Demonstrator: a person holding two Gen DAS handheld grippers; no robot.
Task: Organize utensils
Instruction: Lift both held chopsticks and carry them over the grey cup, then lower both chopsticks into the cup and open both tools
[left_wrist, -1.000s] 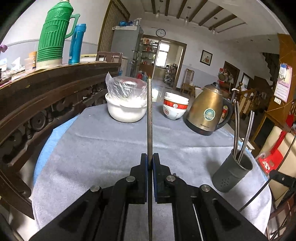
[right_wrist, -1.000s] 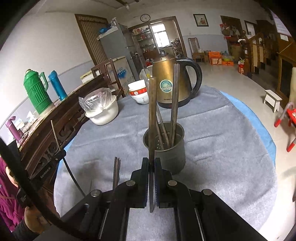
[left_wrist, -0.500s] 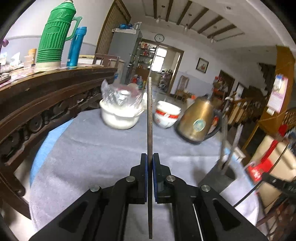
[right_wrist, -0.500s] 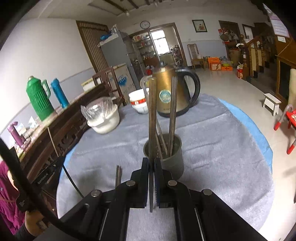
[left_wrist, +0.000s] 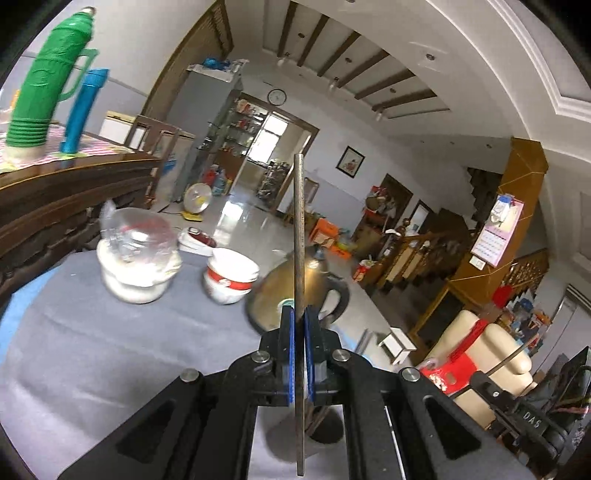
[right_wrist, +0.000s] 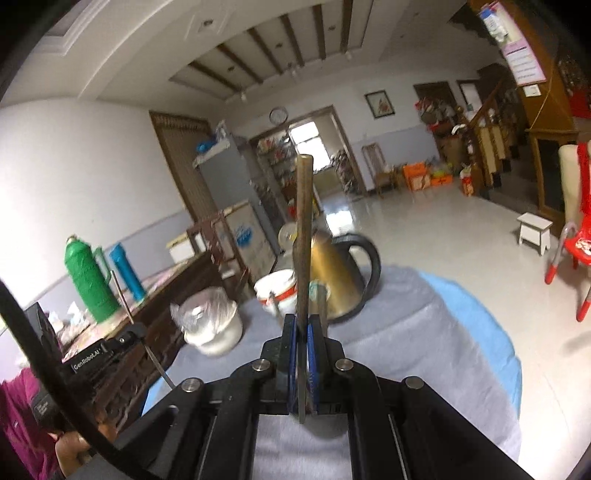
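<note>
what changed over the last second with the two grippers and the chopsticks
Both views have tilted upward. In the left view the utensil holder slid from the right side to just beneath the left gripper. In the right view the holder dropped out of sight below the right gripper, and the kettle now sits nearer the fingers. Unchanged: each gripper stays shut on its chopstick; nothing released.

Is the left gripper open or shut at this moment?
Shut. The left gripper has its blue pads pressed against both sides of a thin metal chopstick, which stands upright between them.
</note>
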